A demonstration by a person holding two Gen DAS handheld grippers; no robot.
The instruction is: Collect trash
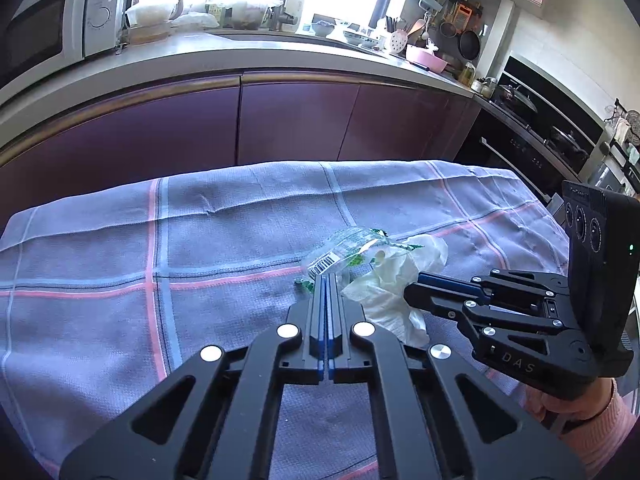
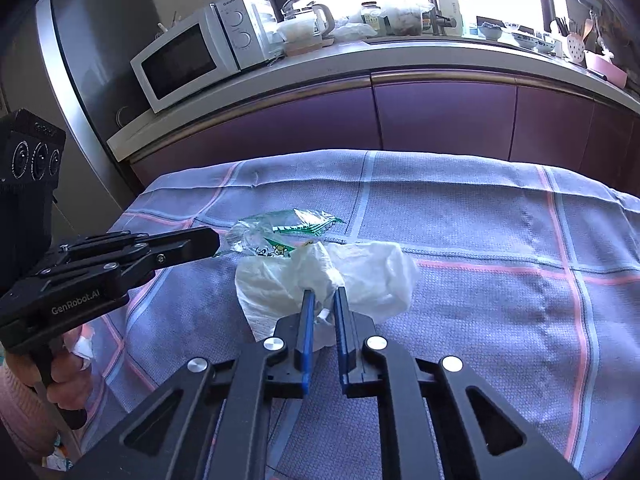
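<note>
A clear plastic wrapper [image 1: 345, 253] with green print and a barcode lies on the checked cloth, also in the right wrist view [image 2: 276, 232]. A crumpled white tissue [image 1: 394, 280] lies against it, also in the right wrist view [image 2: 332, 276]. My left gripper [image 1: 325, 278] is shut, its tips at the wrapper's near edge; I cannot tell whether it pinches it. It shows from the side in the right wrist view [image 2: 214, 242]. My right gripper [image 2: 324, 296] is partly closed around a fold of the tissue. It also shows in the left wrist view [image 1: 416, 286].
The purple-grey checked cloth [image 1: 120, 264] covers the table. Behind it run purple cabinets [image 1: 296, 120] under a counter with a microwave [image 2: 192, 56], kettle, jars and dishes. A dark oven [image 1: 532, 148] stands at the right.
</note>
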